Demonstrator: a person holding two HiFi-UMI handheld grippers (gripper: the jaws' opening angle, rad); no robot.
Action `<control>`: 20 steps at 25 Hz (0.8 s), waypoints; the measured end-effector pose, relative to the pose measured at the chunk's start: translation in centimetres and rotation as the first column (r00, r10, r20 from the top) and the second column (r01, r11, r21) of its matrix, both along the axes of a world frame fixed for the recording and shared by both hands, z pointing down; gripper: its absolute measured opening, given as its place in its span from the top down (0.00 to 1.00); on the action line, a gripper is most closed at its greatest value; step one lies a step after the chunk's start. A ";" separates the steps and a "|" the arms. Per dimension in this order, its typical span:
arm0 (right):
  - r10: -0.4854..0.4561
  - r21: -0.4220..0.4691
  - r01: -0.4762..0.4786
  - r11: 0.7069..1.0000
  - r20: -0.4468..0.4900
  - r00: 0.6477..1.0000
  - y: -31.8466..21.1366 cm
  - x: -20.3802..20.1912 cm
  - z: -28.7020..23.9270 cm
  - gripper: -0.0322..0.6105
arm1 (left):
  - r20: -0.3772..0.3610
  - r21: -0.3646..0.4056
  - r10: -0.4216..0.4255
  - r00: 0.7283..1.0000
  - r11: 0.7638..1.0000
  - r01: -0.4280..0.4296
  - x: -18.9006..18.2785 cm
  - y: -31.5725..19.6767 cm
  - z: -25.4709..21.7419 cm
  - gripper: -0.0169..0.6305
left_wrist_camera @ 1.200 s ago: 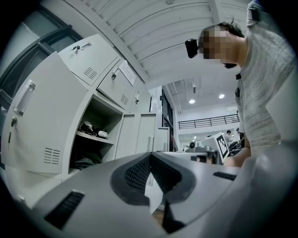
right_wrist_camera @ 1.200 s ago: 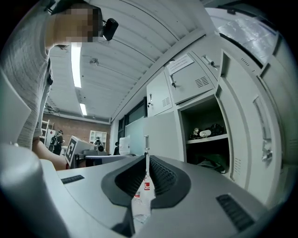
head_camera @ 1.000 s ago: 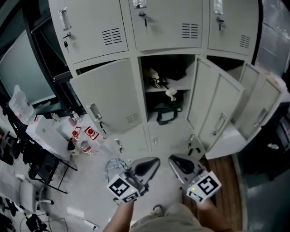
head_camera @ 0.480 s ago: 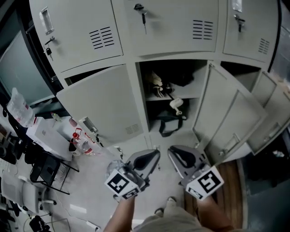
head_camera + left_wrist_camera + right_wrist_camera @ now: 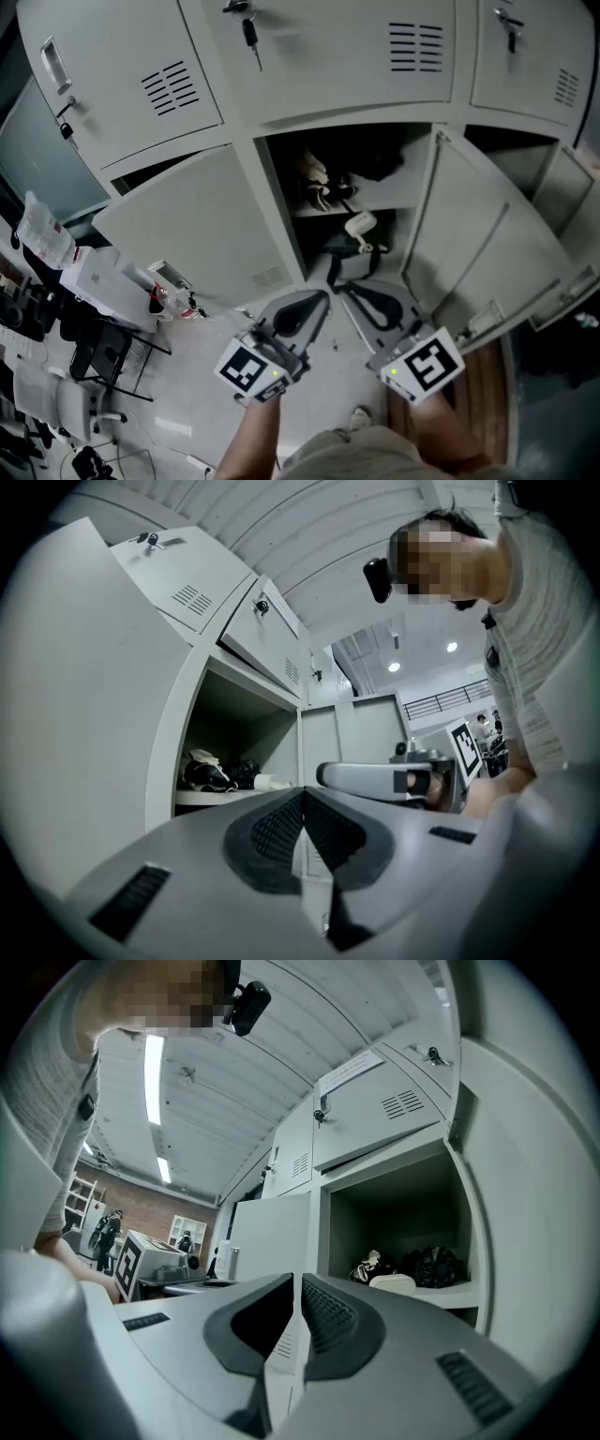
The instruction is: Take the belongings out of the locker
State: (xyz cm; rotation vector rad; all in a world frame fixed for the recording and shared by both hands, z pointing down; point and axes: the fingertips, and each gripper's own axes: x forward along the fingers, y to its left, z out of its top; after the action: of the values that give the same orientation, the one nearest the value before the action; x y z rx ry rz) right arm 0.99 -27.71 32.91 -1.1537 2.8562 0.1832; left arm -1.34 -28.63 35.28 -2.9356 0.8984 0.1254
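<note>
The left gripper [image 5: 312, 302] and the right gripper [image 5: 351, 293] are held closed and empty near the open locker [image 5: 281, 211], where belongings [image 5: 322, 184] are kept on the shelf and a dark bag [image 5: 349, 251] below.

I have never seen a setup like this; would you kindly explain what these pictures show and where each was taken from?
A person holds a left gripper and a right gripper, both shut and empty. The wide picture comes from a camera on the person's head, looking down. The other two come from a camera on each gripper. Ahead stands an open locker: what looks like a shoe and a dark bundle on its shelf, a dark bag below.
</note>
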 end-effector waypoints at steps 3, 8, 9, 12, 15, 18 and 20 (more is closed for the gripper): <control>0.000 0.032 0.001 0.999 -0.020 1.000 -1.0 0.1 -1.1 0.94 | 0.029 0.039 -0.026 0.999 0.999 0.025 0.1 -0.8 -0.7 0.97; 0.020 0.040 -0.018 0.999 -0.059 0.998 -2.5 0.0 -3.3 0.90 | 0.045 0.061 -0.078 0.996 0.995 0.075 0.2 -1.9 -2.1 0.97; 0.029 0.039 -0.026 0.999 -0.064 0.998 -2.9 -0.1 -3.7 0.89 | 0.057 0.065 -0.086 0.995 0.995 0.082 0.2 -2.2 -2.3 0.97; 0.064 0.045 -0.060 0.997 -0.097 0.993 -4.1 -0.4 -4.5 0.84 | 0.070 0.087 -0.101 0.992 0.992 0.095 -0.2 -3.2 -3.3 0.97; 0.088 0.047 -0.082 0.996 -0.131 0.987 -5.2 -0.9 -4.7 0.77 | 0.067 0.132 -0.114 0.991 0.986 0.105 -0.7 -4.0 -4.4 0.97; 0.119 0.039 -0.114 0.993 -0.184 0.976 -6.6 -1.3 -4.5 0.70 | 0.071 0.163 -0.118 0.990 0.981 0.105 -1.1 -4.2 -4.8 0.97; 0.144 0.036 -0.140 0.990 -0.224 0.964 -7.5 -1.7 -4.6 0.64 | 0.077 0.168 -0.108 0.991 0.981 0.094 -1.2 -4.3 -4.8 0.97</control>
State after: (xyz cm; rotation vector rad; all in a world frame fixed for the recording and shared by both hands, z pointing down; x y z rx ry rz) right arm -0.73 -35.21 28.31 -1.4212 2.9533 0.3720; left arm -2.59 -32.96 30.49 -2.7167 0.9727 0.0640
